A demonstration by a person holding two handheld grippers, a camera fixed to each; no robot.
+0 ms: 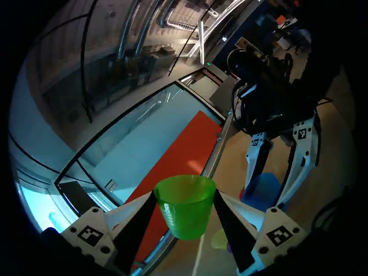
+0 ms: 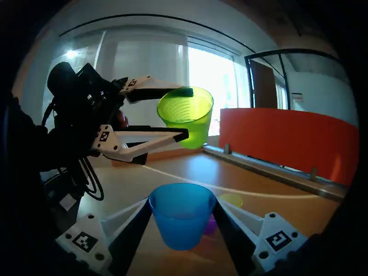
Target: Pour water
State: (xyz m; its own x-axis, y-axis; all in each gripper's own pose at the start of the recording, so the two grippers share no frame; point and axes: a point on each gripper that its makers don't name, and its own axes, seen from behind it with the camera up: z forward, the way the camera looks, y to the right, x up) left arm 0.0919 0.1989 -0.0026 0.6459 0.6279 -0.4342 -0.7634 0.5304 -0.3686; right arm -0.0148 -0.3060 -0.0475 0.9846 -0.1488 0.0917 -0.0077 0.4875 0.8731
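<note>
Over the wooden tabletop (image 2: 198, 171) edged by an orange divider panel (image 2: 285, 133), my left gripper (image 1: 185, 194) clamps the translucent green plastic cup (image 1: 185, 218) high and tipped, apart from the translucent blue plastic cup (image 2: 181, 223) my right gripper (image 2: 182, 202) grips.

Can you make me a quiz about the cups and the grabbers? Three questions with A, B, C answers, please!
1. Where is the green cup?
A. in a sink
B. held up in the air
C. on the floor

2. What colour is the cup in the right gripper?
A. red
B. white
C. blue

3. What are the jaws of the left gripper doing?
A. pressing on the green cup
B. wide open, holding nothing
C. gripping a spoon

Answers:
1 B: the right gripper view shows it well above the table.
2 C: the blue cup sits between its jaws.
3 A: both jaws press on the cup's sides.
</note>
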